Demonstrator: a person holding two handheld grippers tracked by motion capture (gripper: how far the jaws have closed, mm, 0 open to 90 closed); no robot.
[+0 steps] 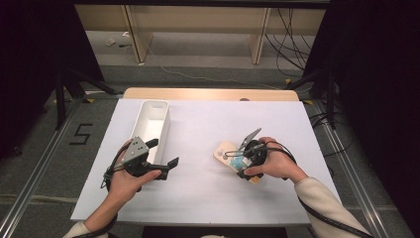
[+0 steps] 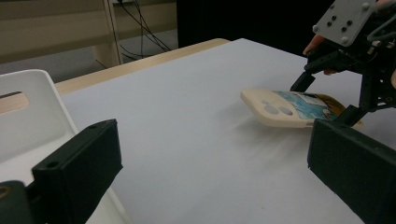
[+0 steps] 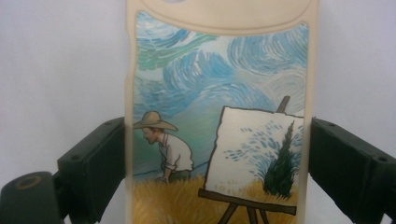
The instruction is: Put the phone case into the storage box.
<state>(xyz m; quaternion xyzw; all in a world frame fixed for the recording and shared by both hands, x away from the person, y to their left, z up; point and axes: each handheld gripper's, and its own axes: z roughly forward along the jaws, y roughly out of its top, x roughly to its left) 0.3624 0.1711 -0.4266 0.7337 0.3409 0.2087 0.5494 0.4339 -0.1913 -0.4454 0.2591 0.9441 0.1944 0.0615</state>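
Gripping the phone case [image 3: 219,116] across its width, the right gripper [image 1: 246,159] has its two jaws pressed on the long side edges, with the case on the white table [image 1: 208,198] right of centre and its camera end tilted up off the surface. Doing this well probably means keeping the squeeze even and lifting level, since the smooth thin edges could slip or twist. Meanwhile the left gripper [image 1: 166,157] hovers with jaws wide and nothing between them, just beside the white bin [image 1: 143,130], seemingly the likely destination.
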